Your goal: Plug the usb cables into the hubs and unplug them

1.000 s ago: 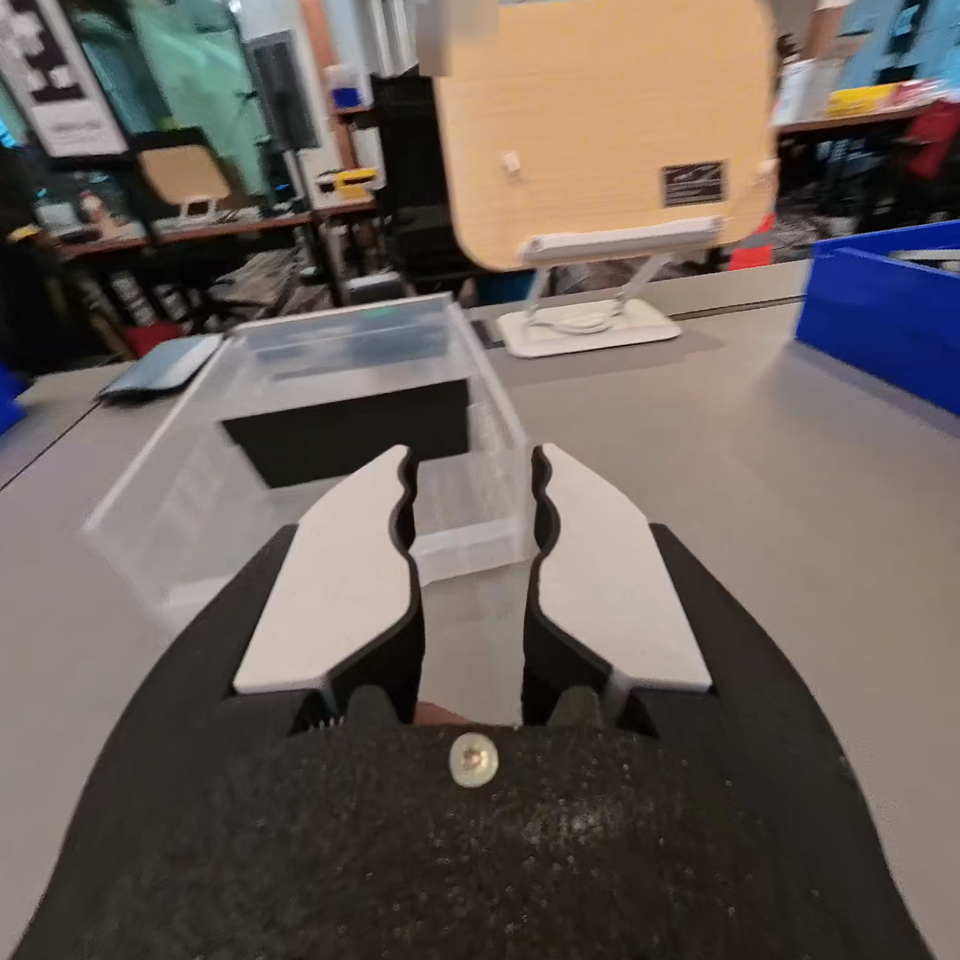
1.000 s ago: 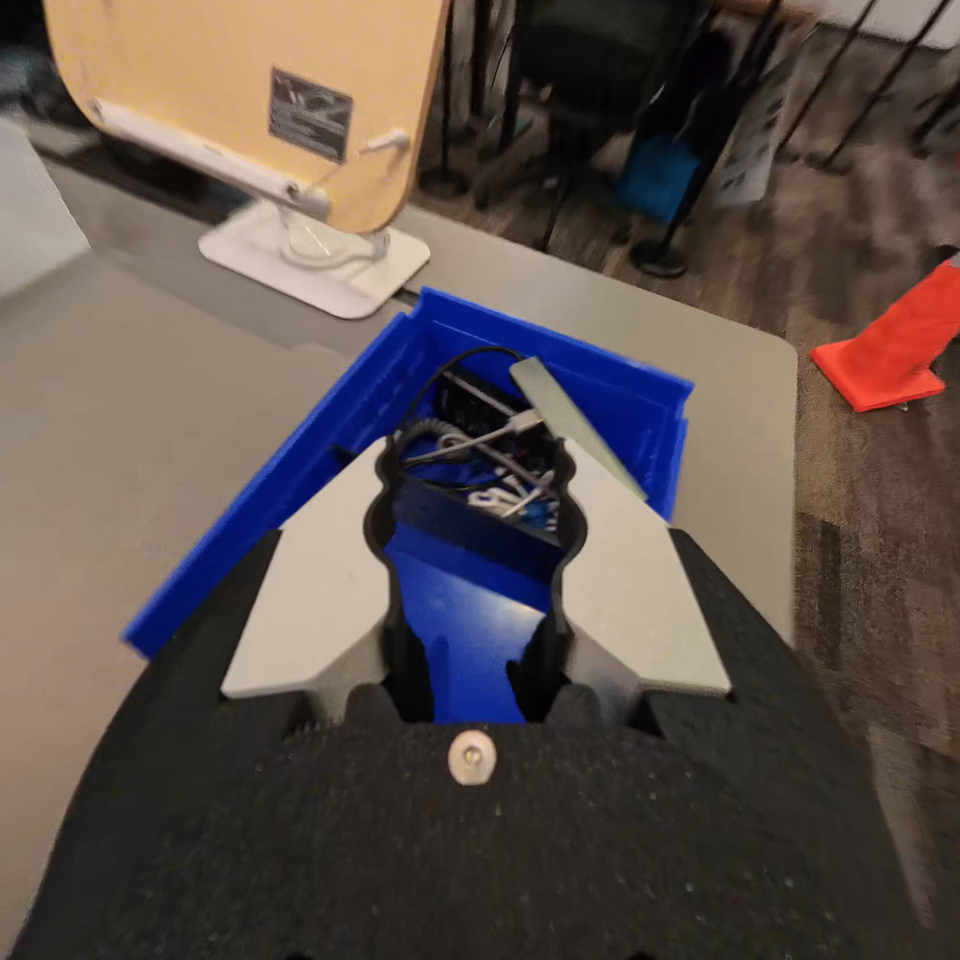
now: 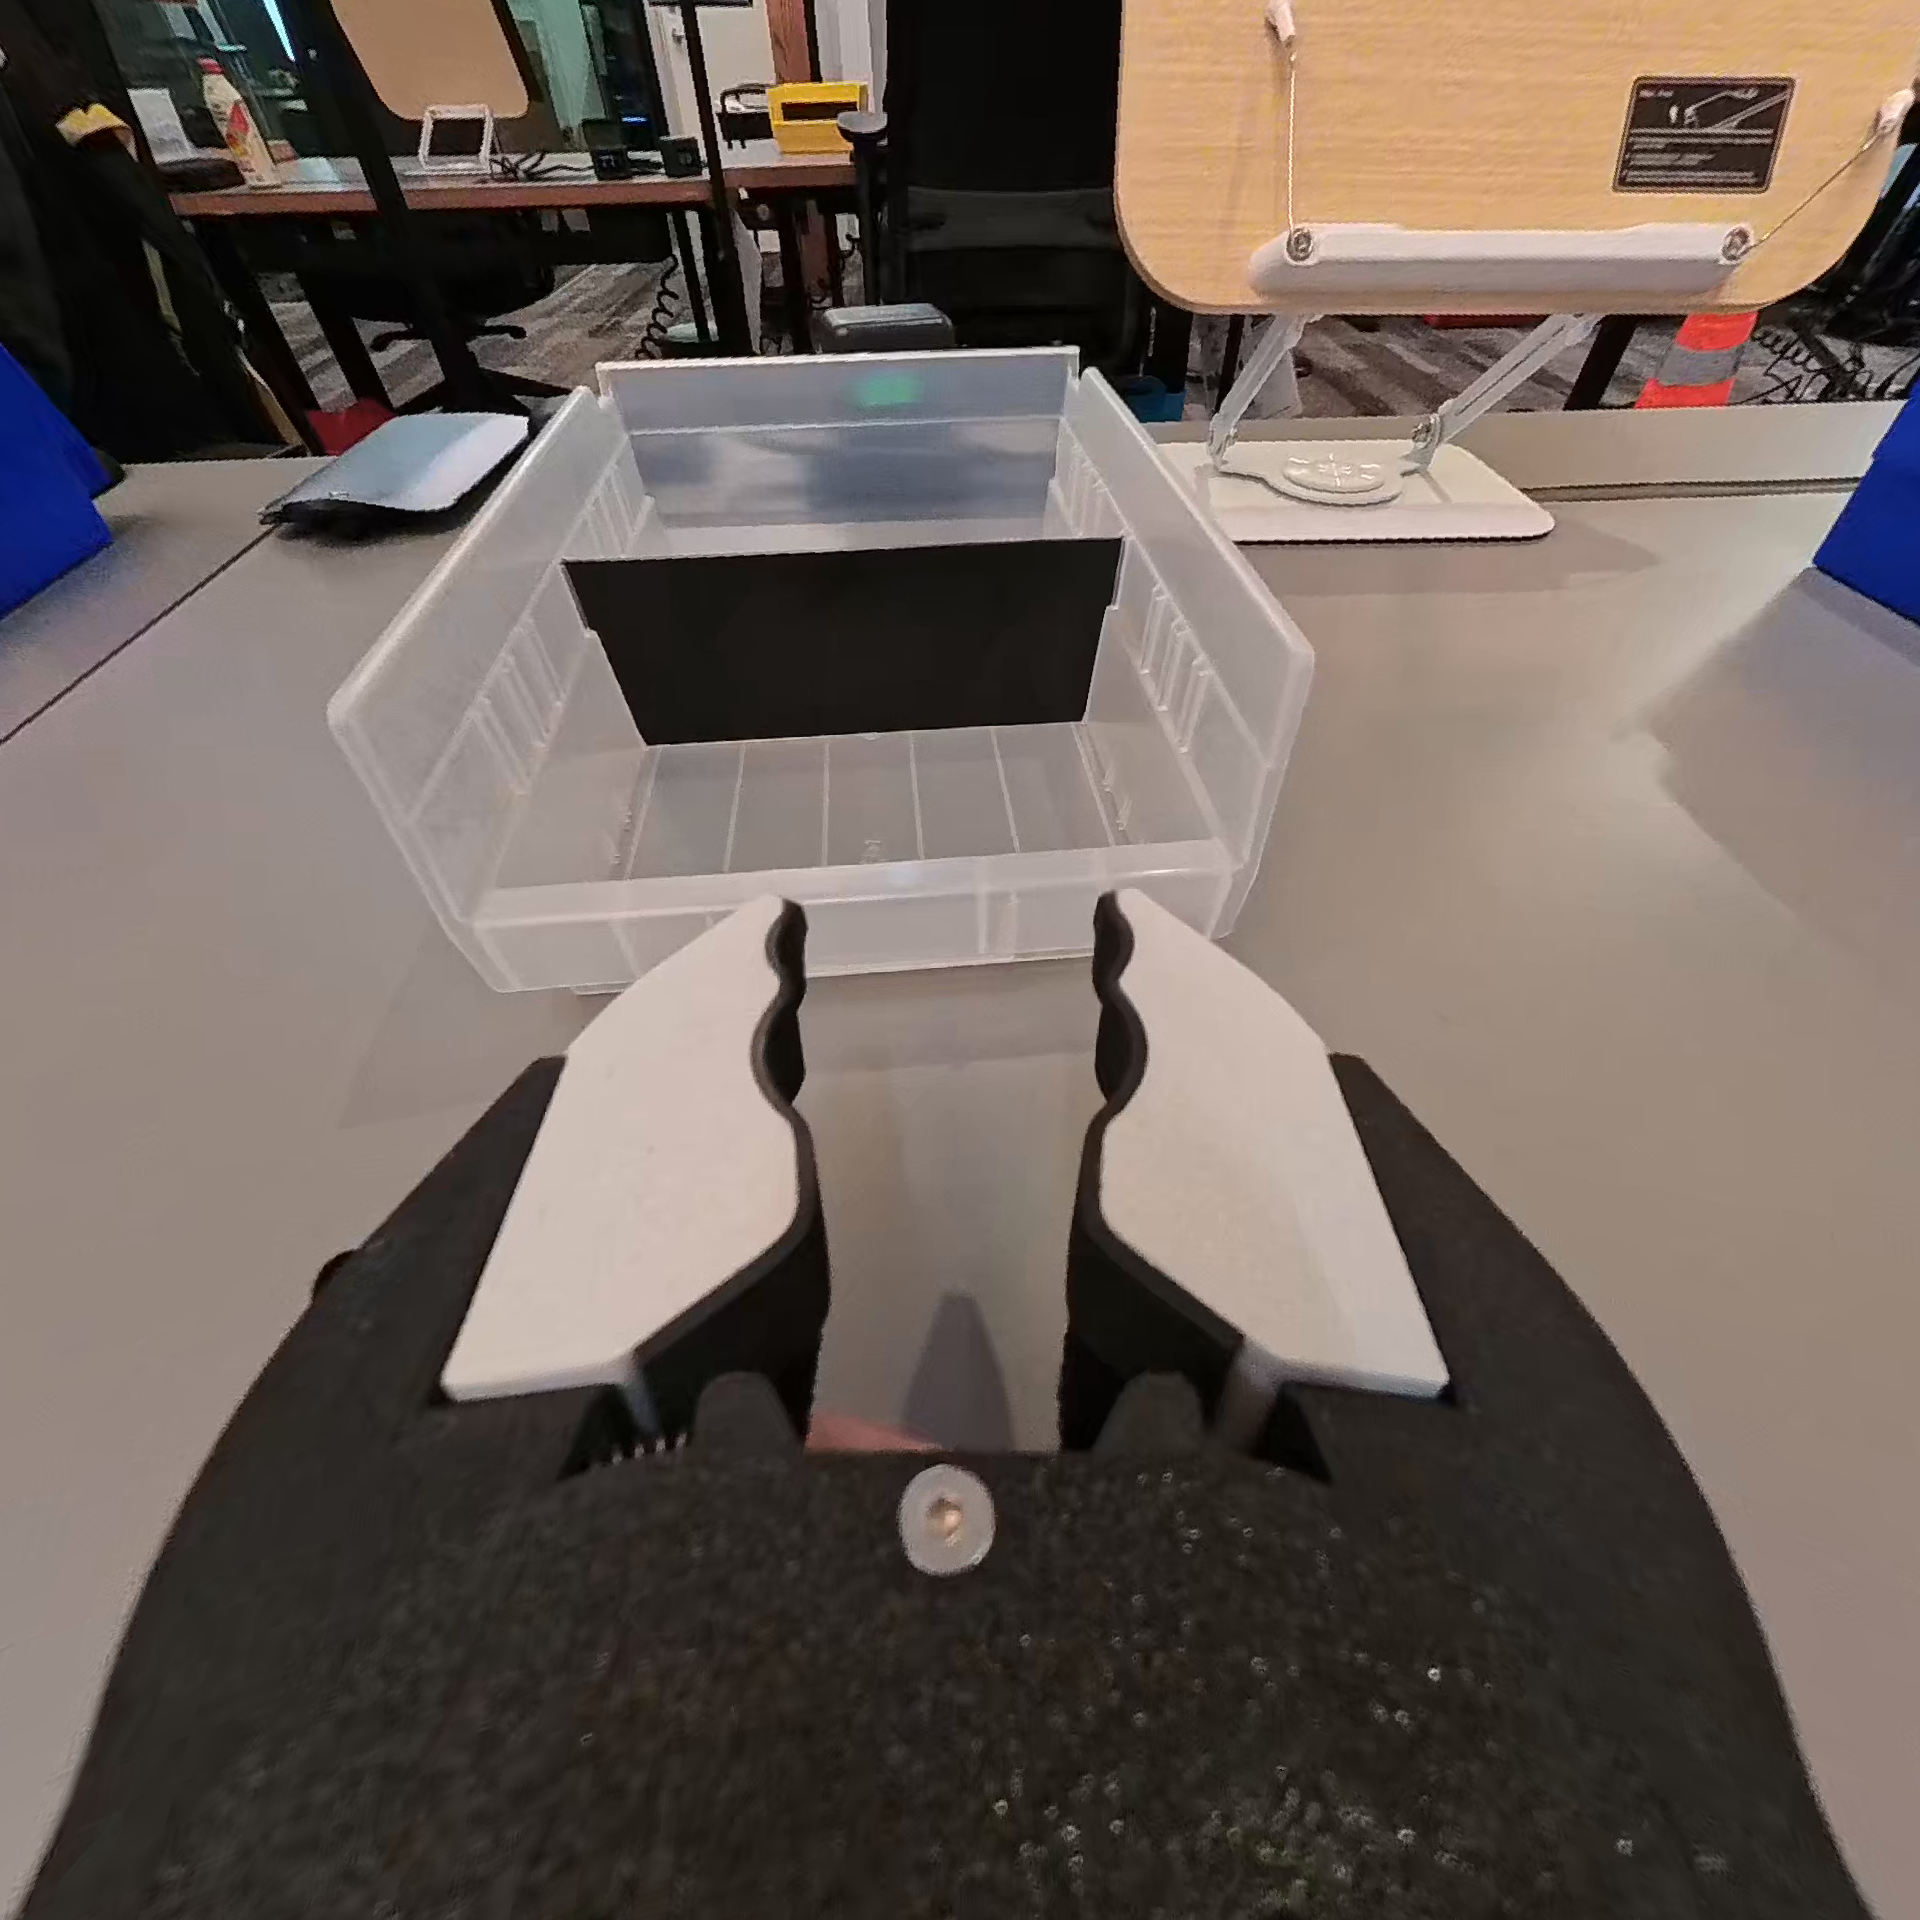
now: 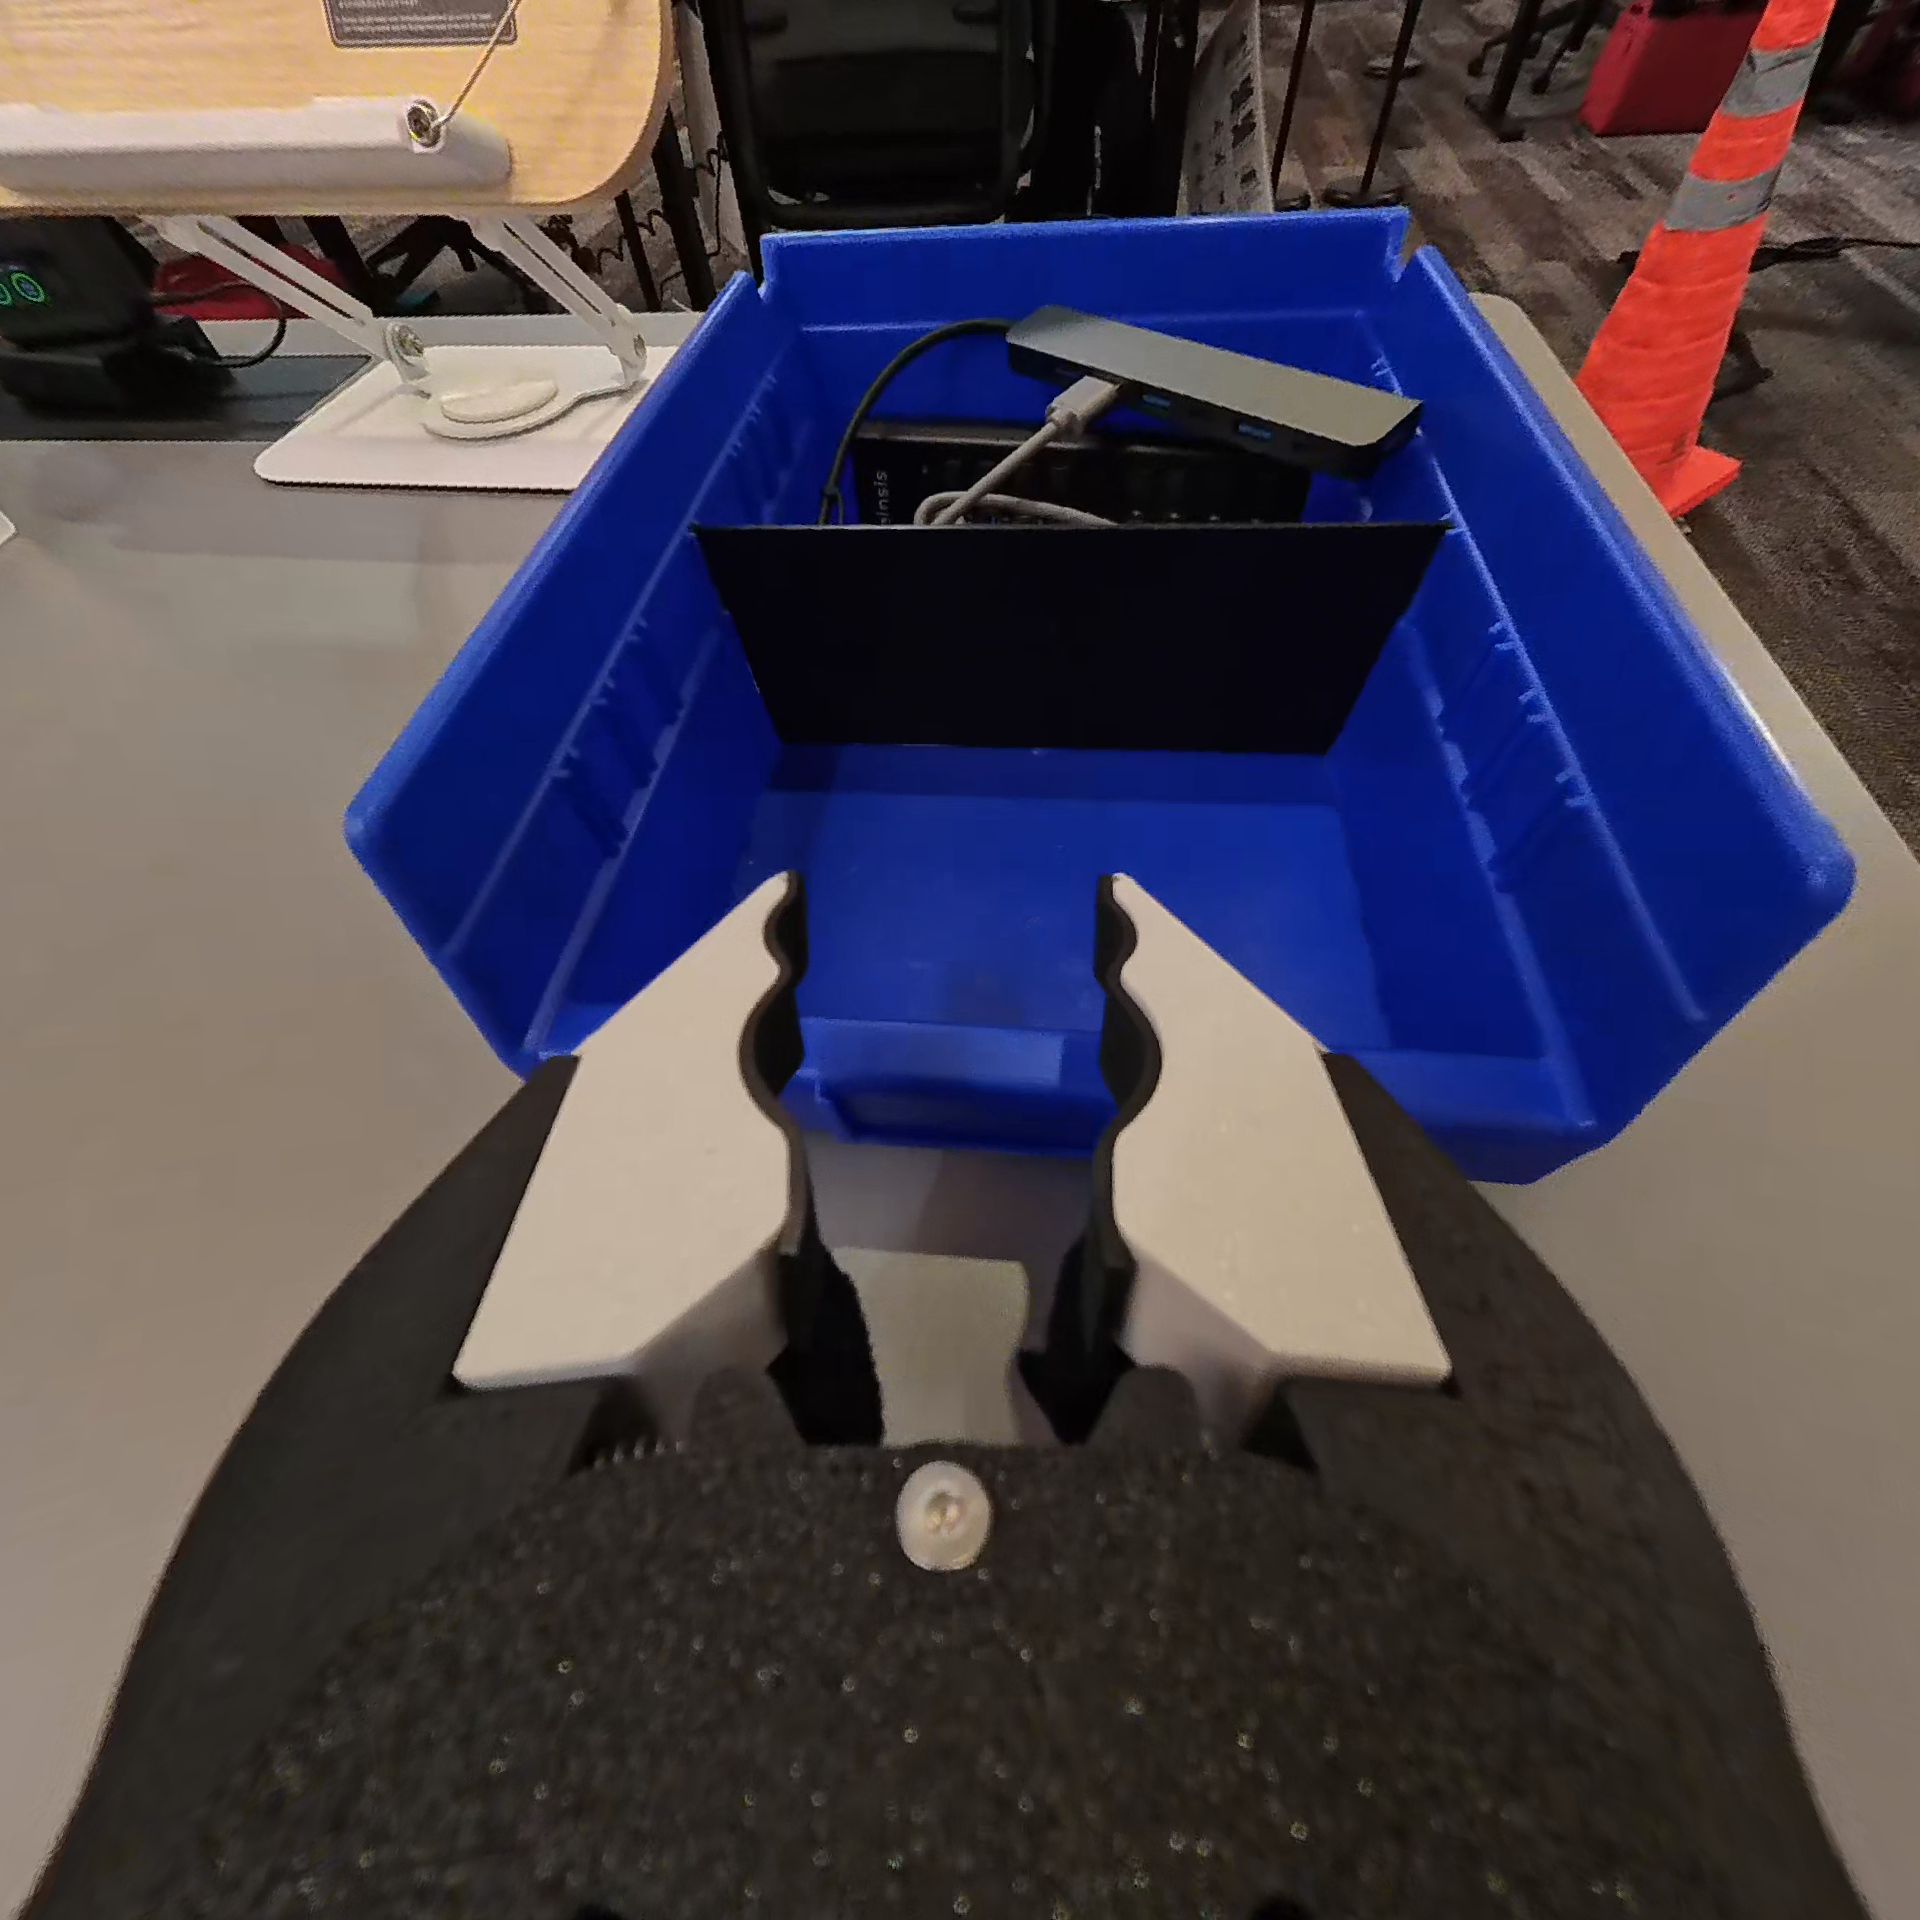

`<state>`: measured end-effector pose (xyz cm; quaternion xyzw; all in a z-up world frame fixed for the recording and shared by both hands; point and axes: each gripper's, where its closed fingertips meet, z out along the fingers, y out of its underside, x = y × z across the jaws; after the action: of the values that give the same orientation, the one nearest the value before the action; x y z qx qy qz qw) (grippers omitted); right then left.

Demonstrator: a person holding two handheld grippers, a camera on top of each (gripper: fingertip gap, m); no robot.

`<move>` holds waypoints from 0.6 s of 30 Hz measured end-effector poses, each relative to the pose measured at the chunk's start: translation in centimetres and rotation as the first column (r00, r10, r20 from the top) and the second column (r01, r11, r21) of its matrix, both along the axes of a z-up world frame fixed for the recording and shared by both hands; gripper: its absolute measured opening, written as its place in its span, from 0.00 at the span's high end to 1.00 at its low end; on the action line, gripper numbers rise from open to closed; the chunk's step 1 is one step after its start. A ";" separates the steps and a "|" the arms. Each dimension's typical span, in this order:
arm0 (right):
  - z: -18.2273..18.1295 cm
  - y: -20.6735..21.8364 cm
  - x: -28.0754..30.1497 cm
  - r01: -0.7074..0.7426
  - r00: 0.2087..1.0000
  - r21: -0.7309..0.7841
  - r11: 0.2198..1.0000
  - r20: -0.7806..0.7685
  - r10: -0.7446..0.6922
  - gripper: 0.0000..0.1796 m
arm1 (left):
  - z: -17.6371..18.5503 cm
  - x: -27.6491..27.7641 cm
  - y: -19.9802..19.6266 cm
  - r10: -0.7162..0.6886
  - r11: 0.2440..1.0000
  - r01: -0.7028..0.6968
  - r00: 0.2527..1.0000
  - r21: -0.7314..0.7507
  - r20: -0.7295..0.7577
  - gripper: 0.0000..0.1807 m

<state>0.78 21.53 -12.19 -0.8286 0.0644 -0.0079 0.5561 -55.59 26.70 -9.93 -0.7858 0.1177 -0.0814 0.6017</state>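
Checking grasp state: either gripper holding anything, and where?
Nothing held. Left gripper open before the clear bin; right gripper open over the blue bin.

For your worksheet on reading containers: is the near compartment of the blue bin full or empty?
Empty. In front of the dark divider, the blue bin shows only bare floor; the hub and cables lie behind it.

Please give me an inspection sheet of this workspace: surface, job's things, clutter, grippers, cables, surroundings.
Surface: grey table, bare between the bins.
Job's things: slim hub leaning in the blue bin, behind its divider, above a black hub.
Clutter: clear bin with nothing in it; stand; dark pouch.
Grippers: left gripper and right gripper open, holding nothing.
Cables: grey cable plugged into the slim hub; black cable beside it.
Surroundings: orange cone, desks, chairs.
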 end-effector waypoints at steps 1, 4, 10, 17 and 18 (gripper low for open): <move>-0.1 0.0 0.1 0.002 1.000 -0.003 1.000 0.004 -0.002 0.69 | 0.0 0.1 0.0 -0.003 1.000 0.003 1.000 -0.002 0.001 0.70; 0.0 0.0 0.1 0.004 1.000 -0.001 1.000 0.001 -0.004 0.69 | -0.3 0.2 0.0 -0.008 1.000 0.008 1.000 -0.016 0.003 0.69; 0.0 0.0 0.0 -0.001 1.000 -0.005 1.000 0.006 0.001 0.70 | -0.5 0.4 0.0 -0.012 0.999 0.012 1.000 -0.033 0.008 0.70; 1.3 -1.5 -9.3 -0.354 0.925 -0.017 0.935 -0.154 0.347 0.71 | -0.5 2.0 -0.3 -0.075 0.997 0.076 0.997 -0.032 0.009 0.68; 1.3 -1.4 -10.5 -0.369 0.922 -0.022 0.929 -0.134 0.363 0.69 | -0.5 2.6 -0.5 -0.095 0.995 0.095 0.995 -0.032 0.002 0.66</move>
<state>-9.76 20.14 -10.90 -0.8376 -0.0561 0.1476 0.5230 -53.03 26.23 -10.46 -0.7889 0.1537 -0.1119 0.5844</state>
